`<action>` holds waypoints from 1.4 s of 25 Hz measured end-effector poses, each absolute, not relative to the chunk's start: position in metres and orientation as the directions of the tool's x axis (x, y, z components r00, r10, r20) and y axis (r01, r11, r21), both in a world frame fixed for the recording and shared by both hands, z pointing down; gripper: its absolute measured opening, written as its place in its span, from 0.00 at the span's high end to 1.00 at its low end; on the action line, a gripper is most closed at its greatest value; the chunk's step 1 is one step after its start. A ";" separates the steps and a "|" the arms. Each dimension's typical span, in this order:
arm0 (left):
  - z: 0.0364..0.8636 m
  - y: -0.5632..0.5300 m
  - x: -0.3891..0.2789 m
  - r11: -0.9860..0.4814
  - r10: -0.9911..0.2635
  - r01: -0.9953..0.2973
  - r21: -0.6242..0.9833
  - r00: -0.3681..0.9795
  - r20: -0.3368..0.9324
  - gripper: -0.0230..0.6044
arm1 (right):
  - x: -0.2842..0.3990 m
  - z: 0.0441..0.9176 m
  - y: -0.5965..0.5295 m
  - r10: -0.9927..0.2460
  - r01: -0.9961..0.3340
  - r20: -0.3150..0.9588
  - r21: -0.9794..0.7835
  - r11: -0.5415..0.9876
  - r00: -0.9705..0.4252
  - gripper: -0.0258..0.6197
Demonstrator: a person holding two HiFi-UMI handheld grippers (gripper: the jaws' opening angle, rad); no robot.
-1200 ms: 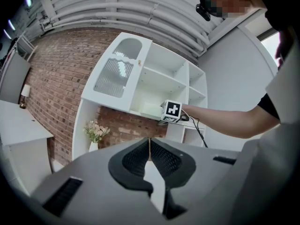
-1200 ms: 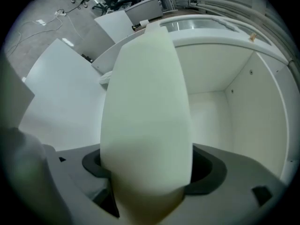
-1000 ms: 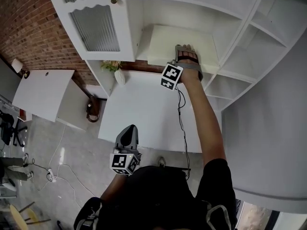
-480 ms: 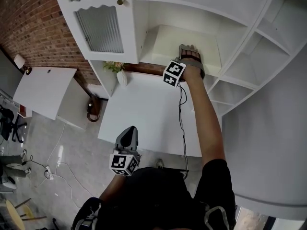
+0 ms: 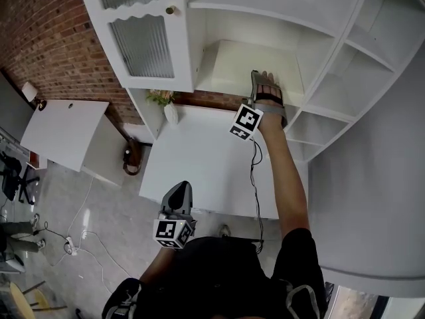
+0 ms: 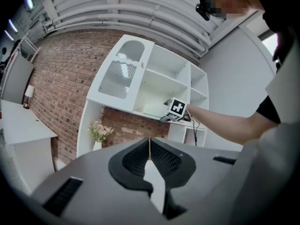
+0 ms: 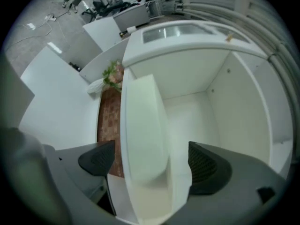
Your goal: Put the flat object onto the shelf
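Observation:
The flat object, a cream-white slab with a rounded end, lies on the floor of the white shelf compartment. My right gripper reaches into that compartment at the slab's near right part. In the right gripper view the slab runs between the two wide-spread jaws, and neither of the dark pads presses on it, so this gripper is open. My left gripper hangs low in front of the white table, shut and empty, its tips meeting.
A cabinet door with ribbed glass stands left of the compartment. A small vase of flowers sits at the table's back left, under the shelf. More shelf compartments lie to the right. A brick wall is behind.
The right gripper has stayed at the shelf compartment and drawn back slightly toward its front edge. The slab has stayed on the shelf. The left gripper has not moved.

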State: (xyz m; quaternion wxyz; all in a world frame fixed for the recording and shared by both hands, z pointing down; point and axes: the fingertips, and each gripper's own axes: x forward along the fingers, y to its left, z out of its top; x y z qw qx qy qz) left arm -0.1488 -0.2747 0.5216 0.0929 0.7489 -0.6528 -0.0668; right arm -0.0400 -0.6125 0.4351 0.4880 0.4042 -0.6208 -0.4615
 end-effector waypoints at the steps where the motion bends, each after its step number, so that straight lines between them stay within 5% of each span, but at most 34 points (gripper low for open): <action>1: 0.522 -0.273 -0.149 -0.133 -0.990 -0.965 0.226 0.141 0.022 0.93 | -0.039 0.430 -0.591 -0.946 -0.131 0.211 0.960 0.248 -0.247 0.23; 4: 0.525 -0.274 -0.148 -0.142 -0.988 -0.963 0.227 0.152 0.026 0.93 | -0.032 0.431 -0.521 -0.880 -0.467 0.202 0.785 0.408 -0.430 0.24; 7: 0.524 -0.277 -0.143 -0.163 -0.985 -0.959 0.231 0.173 0.022 0.93 | -0.015 0.456 -0.459 -0.795 -0.692 0.194 0.404 0.599 -0.575 0.27; 8: 0.523 -0.278 -0.141 -0.172 -0.983 -0.958 0.231 0.181 0.018 0.93 | -0.007 0.464 -0.444 -0.787 -0.738 0.167 0.274 0.616 -0.595 0.39; 9: 0.522 -0.279 -0.137 -0.182 -0.982 -0.956 0.229 0.191 0.015 0.93 | 0.001 0.473 -0.429 -0.791 -0.774 0.143 0.164 0.612 -0.595 0.62; 15: 0.508 -0.278 -0.113 -0.246 -0.969 -0.948 0.203 0.247 -0.019 0.93 | 0.044 0.525 -0.355 -0.832 -0.847 0.179 -0.202 0.492 -0.526 0.88; 35: 0.507 -0.271 -0.084 -0.291 -0.957 -0.940 0.177 0.288 -0.041 0.93 | 0.047 0.528 -0.276 -0.838 -0.848 0.132 -0.108 0.519 -0.529 0.92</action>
